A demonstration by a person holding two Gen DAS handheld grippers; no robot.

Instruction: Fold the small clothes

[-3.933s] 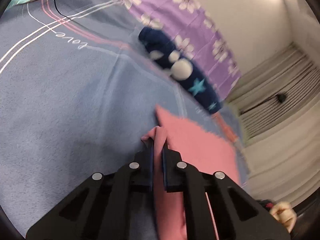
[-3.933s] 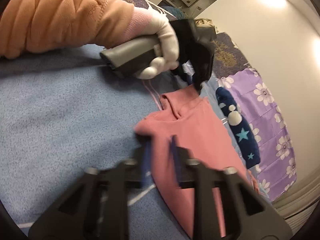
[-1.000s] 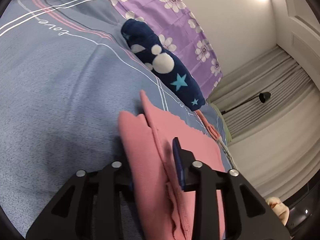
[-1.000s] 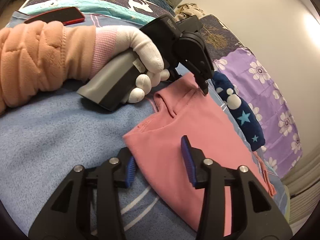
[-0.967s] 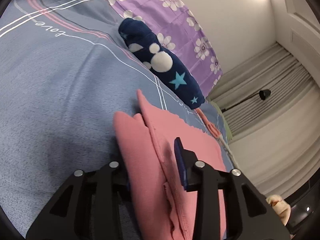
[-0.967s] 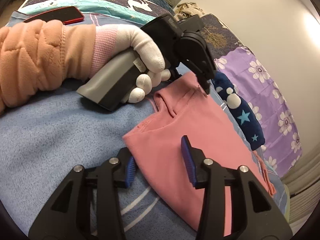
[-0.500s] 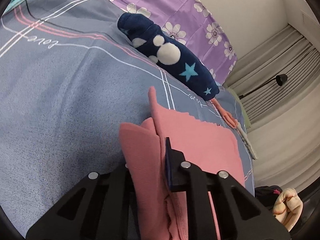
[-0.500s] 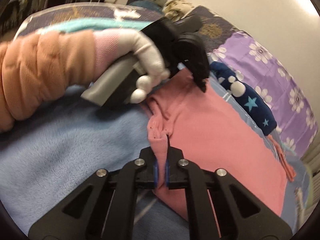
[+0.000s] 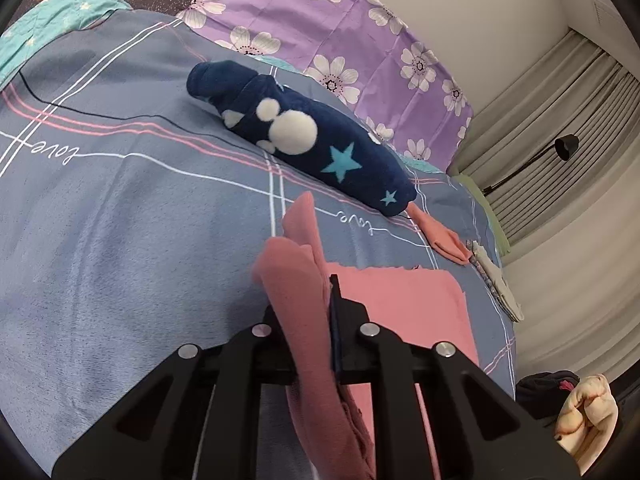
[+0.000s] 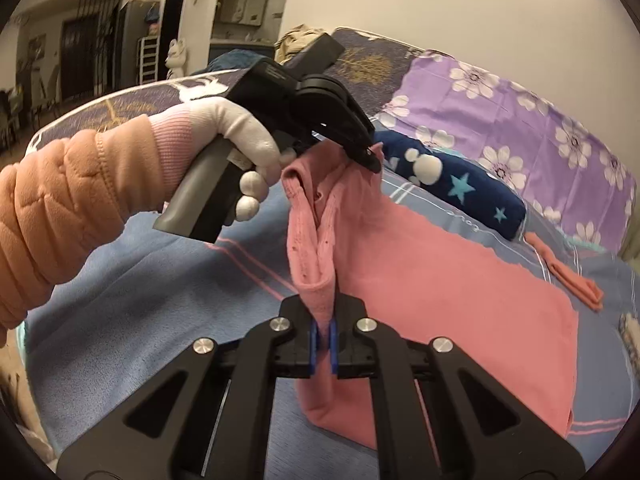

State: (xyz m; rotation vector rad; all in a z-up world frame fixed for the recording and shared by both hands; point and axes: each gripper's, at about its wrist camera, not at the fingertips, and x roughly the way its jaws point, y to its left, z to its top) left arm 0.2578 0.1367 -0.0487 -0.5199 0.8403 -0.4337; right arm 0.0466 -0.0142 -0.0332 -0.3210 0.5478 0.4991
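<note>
A pink garment (image 10: pixel 432 276) lies on the blue-grey bedspread (image 9: pixel 120 240), its near edge lifted. My right gripper (image 10: pixel 323 320) is shut on one corner of that edge. My left gripper (image 9: pixel 316 300) is shut on the other corner; in the right wrist view it (image 10: pixel 370 160) hangs above the bed in a white-gloved hand. The pink cloth (image 9: pixel 300 280) bunches between the left fingers and the rest (image 9: pixel 404 300) spreads flat to the right.
A rolled navy garment with white dots and stars (image 9: pixel 304 140) lies beyond the pink one. A purple flowered pillow (image 9: pixel 352 36) is behind it. A small folded pink piece (image 9: pixel 444 240) and a pale folded item (image 9: pixel 496 284) lie at the bed's right edge.
Both grippers closed on the pink garment's near edge and lifted it off the bedspread. The edge now hangs between them, raised higher than half a second ago.
</note>
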